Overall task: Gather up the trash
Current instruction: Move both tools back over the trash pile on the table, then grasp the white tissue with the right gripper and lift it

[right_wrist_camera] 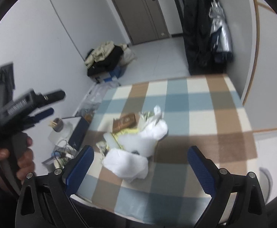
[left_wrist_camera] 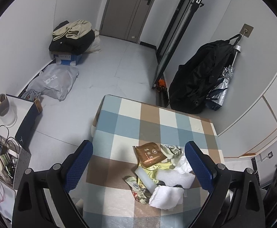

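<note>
On the table: trash pile (left_wrist_camera: pixel 157 172) sits heaped on the checked cloth (left_wrist_camera: pixel 119 121), toward the near edge; nothing in it looks lifted or separated.
Pile contents: brown packet (left_wrist_camera: pixel 149 154) on top at the far side; crumpled tissue (left_wrist_camera: pixel 167 196) nearest the camera; white foam strip (left_wrist_camera: pixel 145 178); printed wrapper (left_wrist_camera: pixel 135 187) at the left edge; yellowish wrappers under the rest. All touching or overlapping.
Left gripper (left_wrist_camera: pixel 138 163): jaws wide apart, empty, held above the pile with the trash framed between the two blue pads (left_wrist_camera: pixel 77 163). No pad touches anything.
Right gripper (right_wrist_camera: pixel 140 163): jaws also spread, empty, hovering over the near side of the pile (right_wrist_camera: pixel 134 142). View is motion-blurred, so fine detail is unreliable.
Cross-check: right view shows the left gripper (right_wrist_camera: pixel 49 102) off to the left of the table, held in a hand (right_wrist_camera: pixel 22 155), raised and clear of the cloth.
Bin or bag: none identifiable in either view; where the trash is meant to go cannot be told.
Progress: judged at the start. All visible trash is on the table, none is held.
Left to do: grasp each piece and carry it off; likely the whole pile.
Risk note: tissue and wrappers are light and interleaved, so one grasp may drag neighbours along or drop some.
Surroundings: clothes heap (left_wrist_camera: pixel 71 36) and plastic bag (left_wrist_camera: pixel 52 81) on the floor, well apart from the table.
</note>
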### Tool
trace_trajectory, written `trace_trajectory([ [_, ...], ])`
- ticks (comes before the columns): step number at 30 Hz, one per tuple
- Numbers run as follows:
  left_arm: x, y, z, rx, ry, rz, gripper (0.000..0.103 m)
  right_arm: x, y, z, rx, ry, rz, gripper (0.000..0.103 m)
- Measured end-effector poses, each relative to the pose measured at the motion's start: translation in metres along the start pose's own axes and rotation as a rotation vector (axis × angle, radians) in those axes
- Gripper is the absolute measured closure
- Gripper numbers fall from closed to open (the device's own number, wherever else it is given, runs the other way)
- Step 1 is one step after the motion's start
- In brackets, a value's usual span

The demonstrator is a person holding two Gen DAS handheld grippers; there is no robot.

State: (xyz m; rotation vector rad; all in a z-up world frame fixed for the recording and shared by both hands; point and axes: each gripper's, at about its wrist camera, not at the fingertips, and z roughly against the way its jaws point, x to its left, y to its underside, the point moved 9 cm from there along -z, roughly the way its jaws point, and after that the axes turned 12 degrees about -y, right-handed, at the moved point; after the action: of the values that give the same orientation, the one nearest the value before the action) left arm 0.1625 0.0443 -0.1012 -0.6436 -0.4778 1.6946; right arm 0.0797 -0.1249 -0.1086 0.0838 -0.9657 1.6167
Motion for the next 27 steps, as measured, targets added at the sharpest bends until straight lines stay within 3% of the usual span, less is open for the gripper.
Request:
trace_trajectory([
  [6,0.008,-0.007,-0.001,-0.002,0.011,0.027,0.007,0.005,0.026,-0.036,0.042,-0.008,-0.068,0.014],
  [11,0.020,-0.008,-0.007,0.029,0.014,0.060,0.007,0.005,0.042,-0.060,0.082,0.010,-0.070,0.015],
  [14,0.027,-0.008,-0.011,0.050,0.019,0.093,0.007,0.005,0.044,-0.068,0.082,0.019,-0.081,0.016],
  [17,0.033,-0.008,-0.014,0.069,0.020,0.124,0.007,0.004,0.044,-0.075,0.077,0.016,-0.094,0.027],
  [25,0.033,-0.009,-0.014,0.067,0.028,0.136,0.007,0.003,0.046,-0.090,0.105,0.076,-0.070,0.028],
  [27,0.032,-0.008,-0.015,0.072,0.027,0.131,0.007,0.004,0.046,-0.094,0.116,0.100,-0.047,0.036],
])
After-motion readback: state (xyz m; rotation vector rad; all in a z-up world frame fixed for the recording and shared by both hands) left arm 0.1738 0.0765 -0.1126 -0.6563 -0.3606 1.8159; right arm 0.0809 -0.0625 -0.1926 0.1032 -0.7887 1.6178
